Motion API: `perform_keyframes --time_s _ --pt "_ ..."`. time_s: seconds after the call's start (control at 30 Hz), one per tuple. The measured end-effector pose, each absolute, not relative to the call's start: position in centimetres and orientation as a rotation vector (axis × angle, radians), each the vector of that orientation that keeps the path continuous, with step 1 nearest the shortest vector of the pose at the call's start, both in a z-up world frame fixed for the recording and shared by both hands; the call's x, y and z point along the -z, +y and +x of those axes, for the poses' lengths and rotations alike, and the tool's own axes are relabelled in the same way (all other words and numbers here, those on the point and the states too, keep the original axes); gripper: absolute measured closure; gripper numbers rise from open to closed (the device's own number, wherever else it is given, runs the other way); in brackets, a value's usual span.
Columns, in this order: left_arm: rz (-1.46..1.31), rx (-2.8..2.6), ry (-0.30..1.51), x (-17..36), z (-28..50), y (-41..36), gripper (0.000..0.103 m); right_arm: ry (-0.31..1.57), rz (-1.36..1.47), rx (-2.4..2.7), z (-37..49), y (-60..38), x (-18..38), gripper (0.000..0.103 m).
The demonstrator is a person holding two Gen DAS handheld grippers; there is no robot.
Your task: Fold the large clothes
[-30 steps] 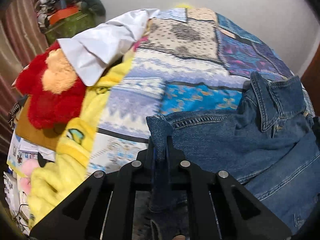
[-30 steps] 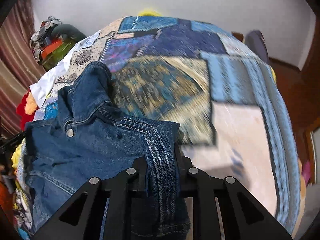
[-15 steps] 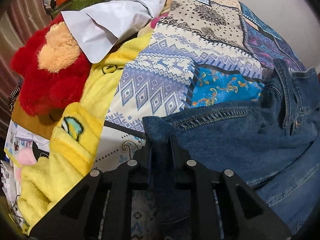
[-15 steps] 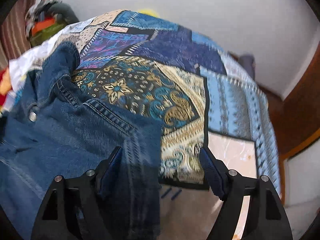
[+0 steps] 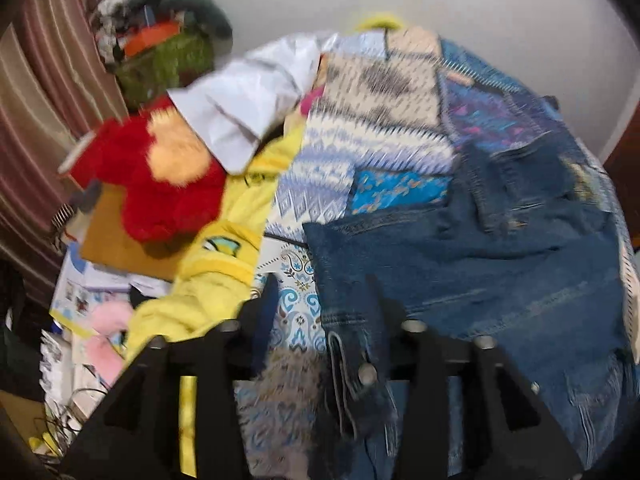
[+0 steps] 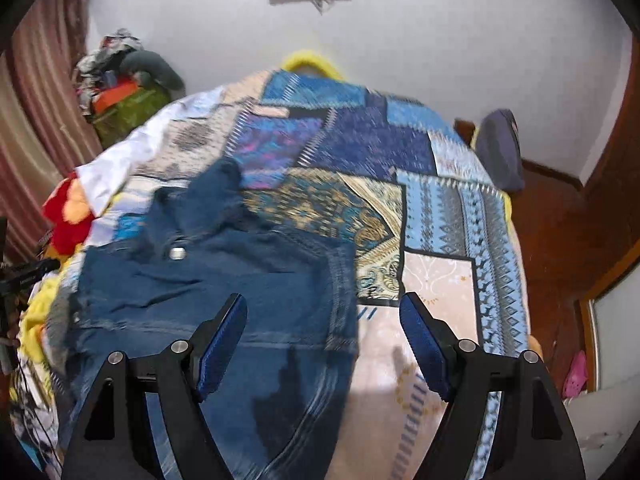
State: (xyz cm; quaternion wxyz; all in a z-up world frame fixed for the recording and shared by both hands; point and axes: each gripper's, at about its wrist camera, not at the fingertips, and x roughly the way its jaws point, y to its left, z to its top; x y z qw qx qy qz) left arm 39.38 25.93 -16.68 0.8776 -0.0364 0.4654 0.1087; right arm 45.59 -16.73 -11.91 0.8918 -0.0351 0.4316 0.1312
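Both claws [image 5: 320,304] [image 6: 322,332] gape over the denim jacket [image 6: 224,280].

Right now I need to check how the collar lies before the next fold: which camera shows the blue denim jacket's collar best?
The left wrist view: the blue denim jacket lies spread there, and its collar shows seams and stitching despite some blur. The right wrist view shows the collar only as a smeared dark fold above a metal button.
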Motion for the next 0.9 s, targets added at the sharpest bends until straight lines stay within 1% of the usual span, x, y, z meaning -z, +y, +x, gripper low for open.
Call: perform_keyframes --time_s 0.03,0.1,0.17,0.23,0.3,0.43,0.53,0.6,0.73,0.83,0.9 --pt "-0.069 -0.222 0.948 15.7 38.5 25.6 0.037 0.88 -0.079 -0.275 44.7 -16.6 11.2 0.014" --pt "-0.055 -0.209 0.893 13.4 36.2 24.8 0.032 0.839 -0.082 -0.281 42.6 -16.4 9.8 0.008" --pt "-0.041 -0.194 0.866 11.8 34.5 24.2 0.024 0.805 -0.078 -0.294 40.3 -16.2 8.4 0.007" --pt "-0.036 -0.182 0.845 10.5 32.8 23.6 0.012 0.794 -0.077 -0.309 38.5 -16.0 7.4 0.006" --pt "-0.061 -0.174 0.839 9.7 30.7 23.4 0.008 0.785 -0.072 -0.321 36.8 -16.1 6.8 0.006" --pt "-0.164 -0.126 0.83 9.8 27.0 23.4 0.007 0.771 -0.053 -0.292 33.1 -16.8 6.5 0.002" --pt "-0.196 -0.127 0.853 11.3 24.8 23.6 0.007 0.796 -0.03 -0.292 31.0 -17.4 7.3 0.002" --pt "-0.187 -0.147 0.885 13.0 23.5 23.6 0.007 0.834 0.009 -0.323 29.9 -17.9 8.3 0.002" --pt "-0.175 -0.184 0.965 16.6 21.7 24.1 0.007 0.973 0.094 -0.363 27.9 -19.0 12.0 0.002" --pt "-0.236 -0.161 1.04 19.9 20.4 24.4 0.007 1.062 0.123 -0.353 26.4 -19.6 14.9 0.002" --pt "-0.284 -0.133 1.086 22.2 19.6 24.3 0.007 1.089 0.15 -0.359 25.5 -20.1 16.3 0.002"
